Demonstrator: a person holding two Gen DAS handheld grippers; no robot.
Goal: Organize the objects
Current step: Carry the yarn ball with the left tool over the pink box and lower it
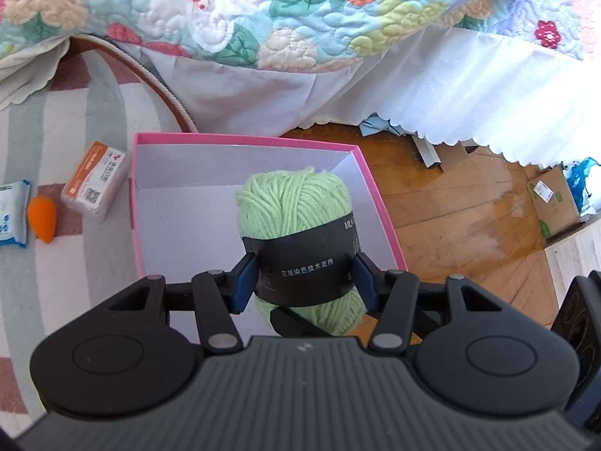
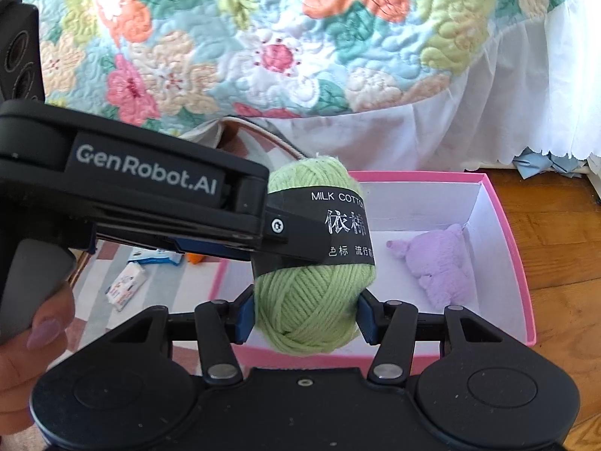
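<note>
- Left wrist view: the left gripper point(image 1: 305, 280) has its blue pads pressed on the black paper band of a pale green ball of yarn point(image 1: 296, 203), jaws partly closed to the skein's width, holding it above the open pink cardboard box with a white inside point(image 1: 379, 203).
- Right wrist view: the right gripper point(image 2: 305, 317) clamps the lower, bare-wool end of the same yarn, jaws likewise part-way closed, so both tools grip one skein, the left one reaching in from the left side of that picture.
- The yarn hangs over the box's near-left part and does not rest on its floor yet.
- Done so far, as I judge it: a lilac plush toy point(image 2: 439, 263) already lies in the box's far right corner.
- Left to do: lower and release the yarn, then likely gather what lies on the striped rug point(image 1: 75, 120) beyond the box's left wall: an orange-and-white flat packet point(image 1: 94, 182), an orange teardrop-shaped sponge point(image 1: 42, 221), and a blue-and-white wipes pack point(image 1: 13, 212).
- I would put the task at roughly the early-middle stage.
- Behind the box hangs a floral quilted bedspread point(image 1: 300, 11) over a white skirt; wooden floor point(image 1: 462, 218) shows to the right.
</note>
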